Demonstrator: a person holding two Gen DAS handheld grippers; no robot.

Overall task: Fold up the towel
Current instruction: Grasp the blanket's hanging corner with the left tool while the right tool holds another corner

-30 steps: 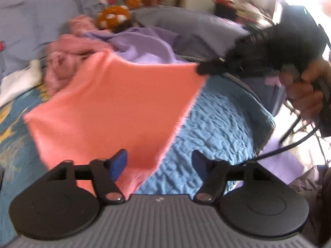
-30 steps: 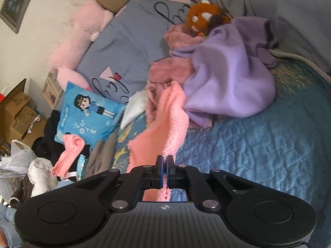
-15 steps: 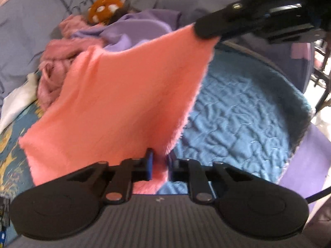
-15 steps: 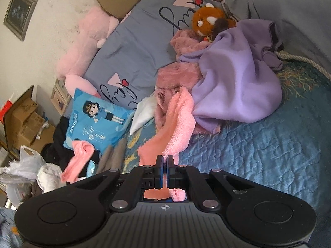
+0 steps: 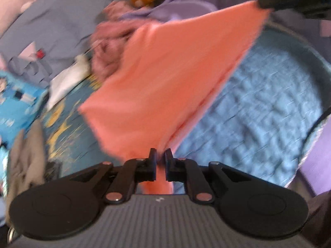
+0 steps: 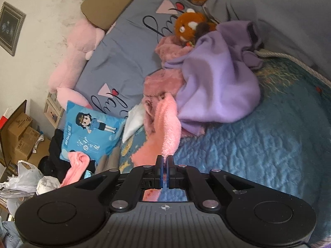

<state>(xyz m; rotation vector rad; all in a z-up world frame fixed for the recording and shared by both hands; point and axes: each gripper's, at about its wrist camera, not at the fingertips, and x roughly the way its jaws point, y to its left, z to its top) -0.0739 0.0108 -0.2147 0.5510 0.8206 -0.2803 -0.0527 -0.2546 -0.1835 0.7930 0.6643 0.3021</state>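
A salmon-pink towel (image 5: 171, 76) hangs stretched in the air above the blue quilted bed cover (image 5: 269, 107). My left gripper (image 5: 160, 161) is shut on its near lower corner. The far upper corner is pinched by my right gripper (image 5: 266, 0), which shows at the top right of the left wrist view. In the right wrist view the same towel (image 6: 165, 128) runs away edge-on from my right gripper (image 6: 164, 165), whose blue pads are shut on it. The left wrist view is motion-blurred.
On the bed lie a purple blanket (image 6: 217, 86), a dusty-pink fluffy cloth (image 6: 163, 82), an orange plush toy (image 6: 190, 26) and a blue cartoon cushion (image 6: 91, 130). Cardboard boxes (image 6: 18, 138), bags and clothes crowd the floor at the left. A black cable (image 5: 316, 124) hangs off the bed's right edge.
My left gripper went from open to shut on the towel's near corner. The towel has lifted and swung, and both views have shifted; the right gripper kept its hold.
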